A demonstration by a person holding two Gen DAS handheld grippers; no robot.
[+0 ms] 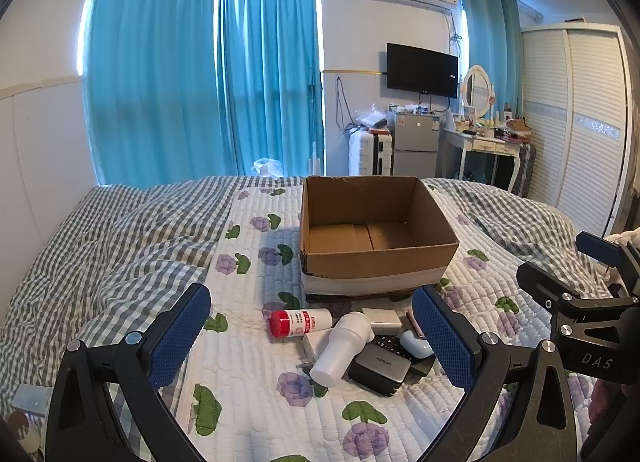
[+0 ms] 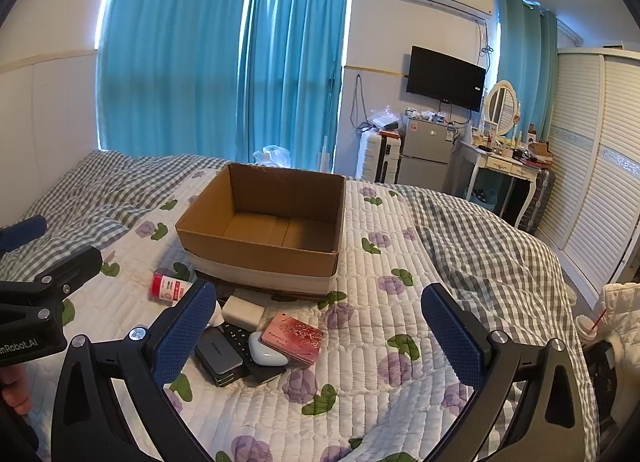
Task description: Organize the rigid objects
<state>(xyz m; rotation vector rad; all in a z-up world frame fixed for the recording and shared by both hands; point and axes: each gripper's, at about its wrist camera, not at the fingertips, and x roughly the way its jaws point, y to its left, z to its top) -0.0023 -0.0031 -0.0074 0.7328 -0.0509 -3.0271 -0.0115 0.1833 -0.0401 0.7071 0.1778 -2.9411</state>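
From the left wrist view, the left gripper (image 1: 312, 336) hangs over the bed with its blue-padded jaws spread as wide as they go and nothing clamped between them. Just ahead of it, in the gap between the jaws, lies a cluster of items on the floral quilt (image 1: 248, 382): a red-capped white bottle (image 1: 300, 322) on its side, a white cylindrical device (image 1: 342, 348) lying across a dark grey UGREEN charger (image 1: 380, 368), a white adapter block (image 1: 382, 321), a black remote (image 1: 394, 344) and a pale blue case (image 1: 416, 344) close to the right-hand pad. Farther ahead sits an open cardboard box (image 1: 376, 262), empty. The right gripper's frame (image 1: 580, 302) shows at the right edge.

From the right wrist view, the right gripper (image 2: 320, 336) is likewise fully open and empty. The pile lies ahead and toward its left-hand pad: grey charger (image 2: 220, 350), pale blue case (image 2: 266, 350), a pink patterned box (image 2: 294, 338), white adapter block (image 2: 243, 311), red-capped bottle (image 2: 168, 288). The cardboard box (image 2: 260, 258) stands beyond them.
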